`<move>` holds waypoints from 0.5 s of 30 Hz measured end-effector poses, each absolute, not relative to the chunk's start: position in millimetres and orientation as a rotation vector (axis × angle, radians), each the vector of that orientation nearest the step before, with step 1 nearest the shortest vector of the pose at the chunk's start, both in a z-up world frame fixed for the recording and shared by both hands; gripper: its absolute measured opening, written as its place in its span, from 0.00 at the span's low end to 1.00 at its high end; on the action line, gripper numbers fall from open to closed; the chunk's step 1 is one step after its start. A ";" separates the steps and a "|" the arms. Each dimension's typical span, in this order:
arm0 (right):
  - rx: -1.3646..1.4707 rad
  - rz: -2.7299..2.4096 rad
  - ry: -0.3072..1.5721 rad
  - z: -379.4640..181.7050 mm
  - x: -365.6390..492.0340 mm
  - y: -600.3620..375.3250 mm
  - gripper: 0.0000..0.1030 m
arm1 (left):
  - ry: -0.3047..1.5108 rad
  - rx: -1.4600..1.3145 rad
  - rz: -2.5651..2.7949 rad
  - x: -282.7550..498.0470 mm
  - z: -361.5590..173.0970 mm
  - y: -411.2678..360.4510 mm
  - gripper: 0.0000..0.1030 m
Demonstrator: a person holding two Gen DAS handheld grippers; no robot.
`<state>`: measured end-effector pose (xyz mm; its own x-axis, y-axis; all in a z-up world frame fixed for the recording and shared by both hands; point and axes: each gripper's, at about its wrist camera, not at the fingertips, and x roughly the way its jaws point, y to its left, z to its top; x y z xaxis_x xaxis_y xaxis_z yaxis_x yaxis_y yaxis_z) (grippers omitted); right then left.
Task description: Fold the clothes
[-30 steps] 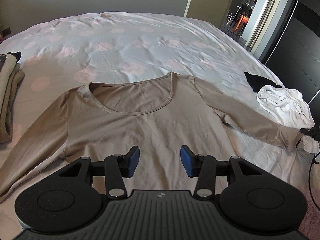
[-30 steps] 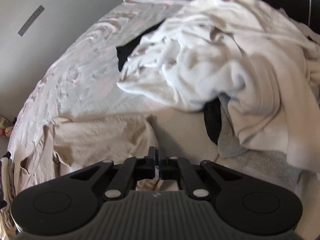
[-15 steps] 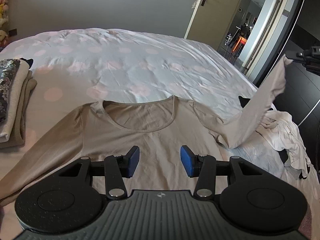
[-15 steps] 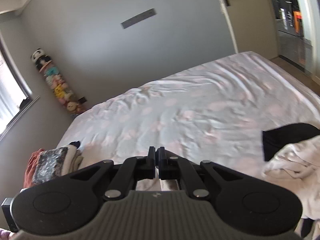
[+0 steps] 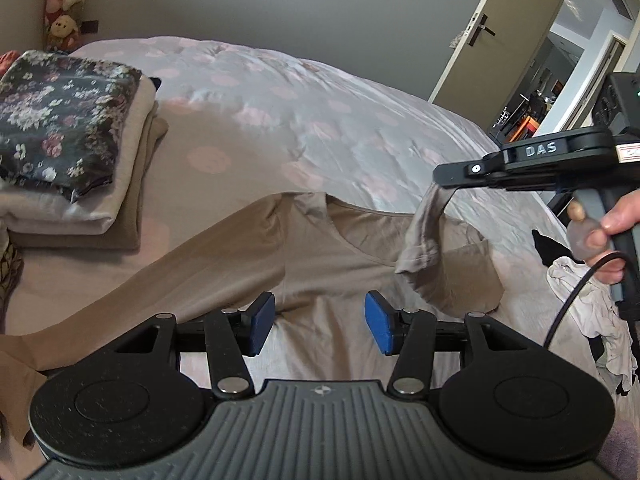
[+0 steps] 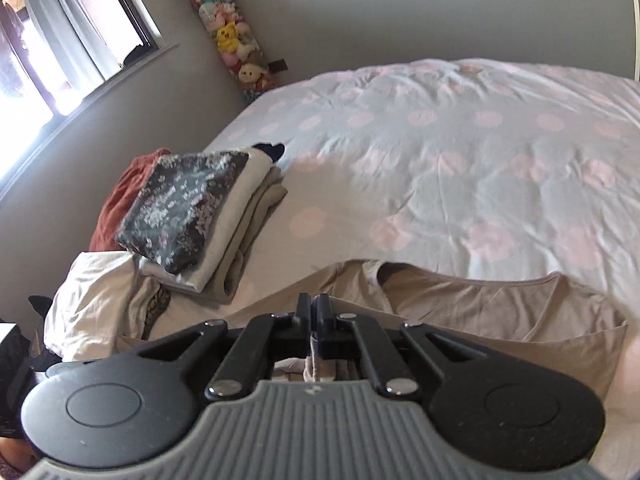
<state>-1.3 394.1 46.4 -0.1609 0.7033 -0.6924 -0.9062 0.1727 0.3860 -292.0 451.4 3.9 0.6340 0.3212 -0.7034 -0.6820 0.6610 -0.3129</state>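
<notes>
A beige long-sleeved shirt (image 5: pixel 340 264) lies face up on the spotted bed cover (image 5: pixel 320 120); the right wrist view shows its neckline (image 6: pixel 480 308). Its right sleeve (image 5: pixel 424 236) is lifted and doubled back over the chest. The cuff hangs from my right gripper (image 5: pixel 444 186), which is shut on it. In its own view the right gripper (image 6: pixel 316 306) has a strip of beige cloth pinched between its fingers. My left gripper (image 5: pixel 320 322) hovers over the shirt's chest, its jaws opening with nothing between the blue pads. The other sleeve (image 5: pixel 160 280) stretches out to the left.
A stack of folded clothes (image 5: pixel 68 152) topped by a dark floral piece (image 6: pixel 188 208) sits at the bed's left side. Crumpled white garments (image 5: pixel 588 304) lie at the right edge. A person's hand (image 5: pixel 608 220) holds the right gripper's handle. An open door (image 5: pixel 492 40) stands behind.
The right gripper has lifted the sleeve off the bed's right side and carried it left, over the shirt's chest. The left gripper's view has swung left toward the folded stack.
</notes>
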 end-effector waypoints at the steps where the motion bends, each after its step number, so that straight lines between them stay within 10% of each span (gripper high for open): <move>1: -0.275 1.436 0.994 31.6 -3.0 403.6 0.03 | 0.659 -0.617 0.615 -294.2 -2.1 456.5 0.46; 15: -0.264 1.416 1.079 -48.5 22.8 427.9 0.27 | 0.694 -0.664 0.568 -254.3 -54.1 497.1 0.51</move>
